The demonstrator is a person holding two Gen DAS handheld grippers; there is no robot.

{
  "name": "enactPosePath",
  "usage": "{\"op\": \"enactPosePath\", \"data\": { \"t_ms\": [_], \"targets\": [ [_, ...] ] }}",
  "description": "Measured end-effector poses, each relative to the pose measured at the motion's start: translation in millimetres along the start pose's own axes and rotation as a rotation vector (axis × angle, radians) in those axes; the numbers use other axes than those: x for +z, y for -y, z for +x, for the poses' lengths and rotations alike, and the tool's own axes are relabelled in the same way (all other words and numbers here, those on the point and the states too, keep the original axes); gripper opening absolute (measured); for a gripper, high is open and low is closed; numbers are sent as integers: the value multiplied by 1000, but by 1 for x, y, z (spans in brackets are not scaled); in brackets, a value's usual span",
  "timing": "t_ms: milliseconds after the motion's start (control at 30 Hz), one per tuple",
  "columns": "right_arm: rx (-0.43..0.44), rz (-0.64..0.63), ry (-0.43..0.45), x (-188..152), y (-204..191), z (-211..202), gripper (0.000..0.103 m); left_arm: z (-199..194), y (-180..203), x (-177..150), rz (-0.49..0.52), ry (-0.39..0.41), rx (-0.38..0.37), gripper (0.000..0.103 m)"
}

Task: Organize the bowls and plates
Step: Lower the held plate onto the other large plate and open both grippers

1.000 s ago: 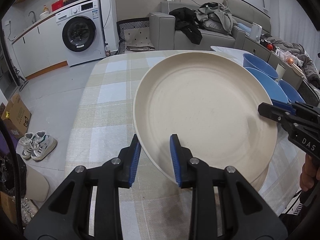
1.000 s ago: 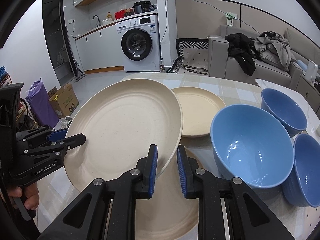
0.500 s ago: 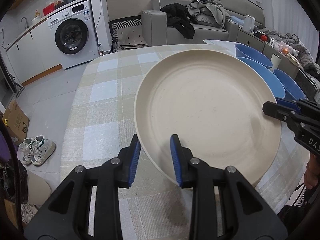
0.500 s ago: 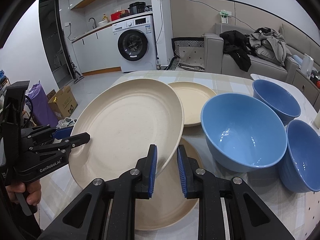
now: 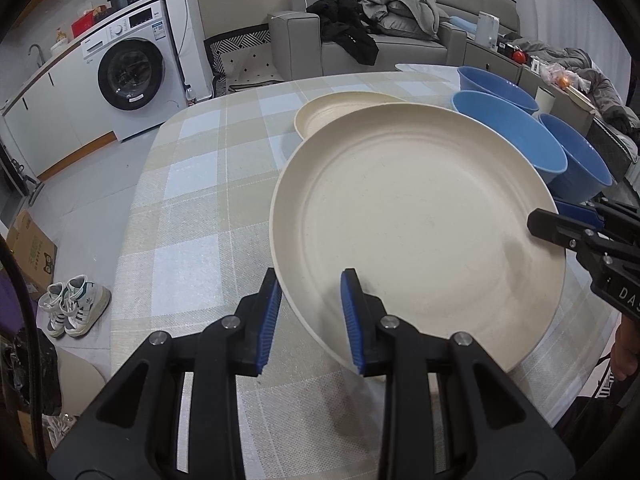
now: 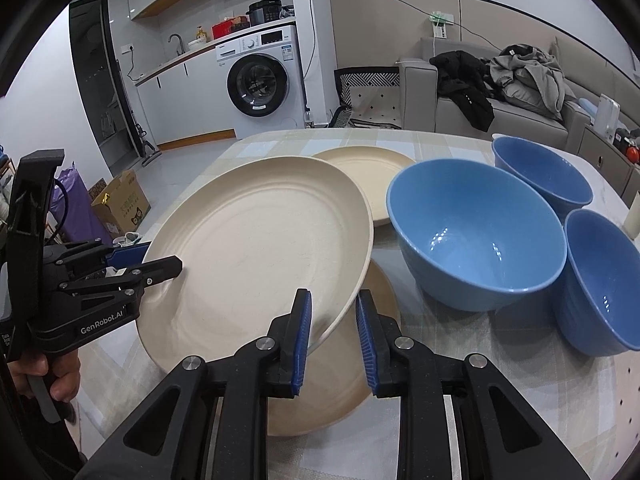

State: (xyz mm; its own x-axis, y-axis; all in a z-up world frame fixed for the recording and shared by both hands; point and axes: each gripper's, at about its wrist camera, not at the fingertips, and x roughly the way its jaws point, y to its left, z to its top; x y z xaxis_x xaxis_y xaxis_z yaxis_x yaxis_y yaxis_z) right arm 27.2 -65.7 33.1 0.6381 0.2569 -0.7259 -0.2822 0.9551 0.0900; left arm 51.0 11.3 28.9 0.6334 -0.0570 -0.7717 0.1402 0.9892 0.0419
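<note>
A large cream plate [image 5: 420, 220] is held tilted above the checked table by both grippers. My left gripper [image 5: 310, 316] is shut on its near-left rim. My right gripper [image 6: 332, 334] is shut on the opposite rim of the same plate [image 6: 256, 248]. A second large cream plate [image 6: 340, 380] lies flat on the table under it. A smaller cream plate [image 6: 372, 176] lies further back; it also shows in the left wrist view [image 5: 340, 106]. Three blue bowls [image 6: 476, 236] [image 6: 540, 172] [image 6: 600, 280] stand to the right.
The checked tablecloth [image 5: 192, 208] ends at the table's left edge, with floor, shoes [image 5: 72, 304] and a cardboard box [image 6: 120, 204] below. A washing machine [image 6: 260, 80] and a sofa with clothes [image 6: 500, 80] stand behind. A white cup [image 6: 633, 216] stands at far right.
The held plate has been drawn back toward me and lowered a little, uncovering the smaller plate behind it. Both grippers keep their grip on it.
</note>
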Motion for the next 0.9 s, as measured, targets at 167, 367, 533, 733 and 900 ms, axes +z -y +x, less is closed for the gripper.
{"op": "enactPosePath", "data": {
  "t_ms": [167,367,533,733,900],
  "targets": [
    [-6,5,-13,-8,1,1,24,5,5,-2,26,-12,3,26],
    [-14,9,-21,-12,3,3,25,9,10,-6,48,-22,-2,26],
    [-22,6,-37,-17,6,6,25,14,14,-9,67,-32,-2,26],
    [-32,8,-51,-23,8,8,25,19,18,-11,84,-42,2,26],
    [-42,-3,-57,-28,9,10,27,25,19,-12,91,-60,-1,27]
  ]
}}
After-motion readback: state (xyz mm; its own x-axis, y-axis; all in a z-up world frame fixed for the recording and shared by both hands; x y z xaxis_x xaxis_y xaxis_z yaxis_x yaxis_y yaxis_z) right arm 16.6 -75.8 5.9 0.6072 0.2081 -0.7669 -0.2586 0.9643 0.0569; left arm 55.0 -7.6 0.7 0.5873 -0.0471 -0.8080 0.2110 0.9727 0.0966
